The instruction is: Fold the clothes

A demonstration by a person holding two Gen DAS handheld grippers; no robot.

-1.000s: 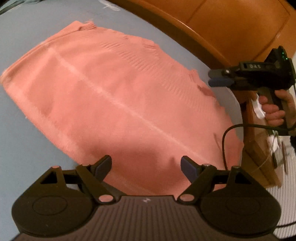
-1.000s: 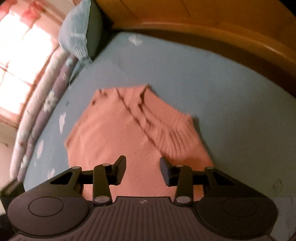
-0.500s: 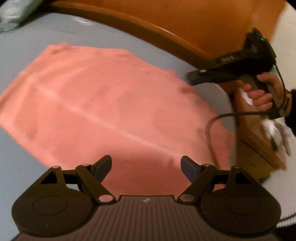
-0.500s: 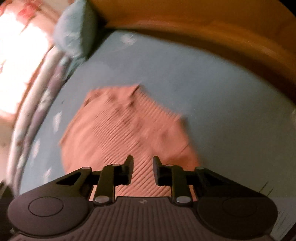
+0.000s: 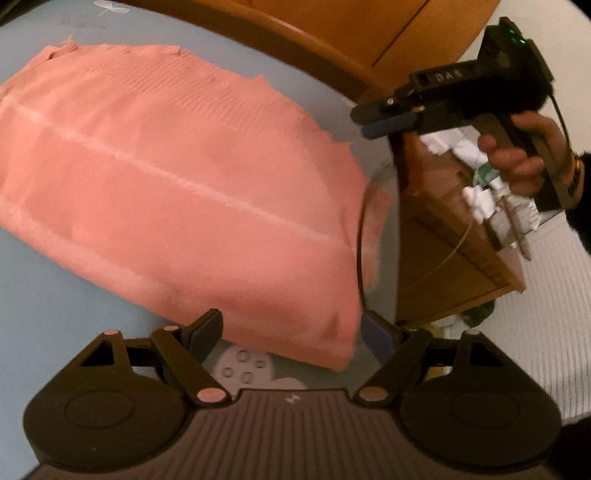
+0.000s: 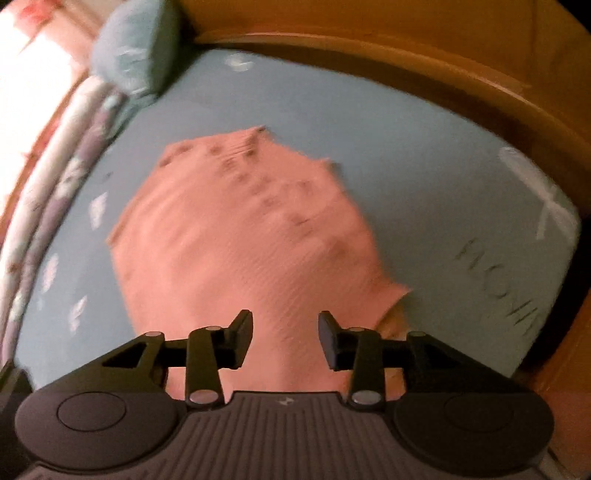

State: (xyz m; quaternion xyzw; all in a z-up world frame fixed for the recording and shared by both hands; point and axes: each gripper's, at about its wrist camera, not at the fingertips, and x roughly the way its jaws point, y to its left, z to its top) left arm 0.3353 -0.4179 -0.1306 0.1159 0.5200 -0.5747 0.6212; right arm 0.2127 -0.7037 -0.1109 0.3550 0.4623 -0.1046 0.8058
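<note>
Blurred and cut-off parts

The sweater [image 6: 243,236] is smeared by motion in the right wrist view, its knit unreadable; in the left wrist view its left side runs off the frame, and a blurred cable [image 5: 360,236] crosses its right edge.

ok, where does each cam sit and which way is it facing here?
Left wrist: on the left gripper, looking along its open fingers across the pink sweater toward the wooden bed frame; the right hand holding the right gripper shows.
Right wrist: on the right gripper, looking along its open fingers over the sweater toward the pillow; only its own fingers show.
Shared: sweater, blue sheet, bed frame.
</note>
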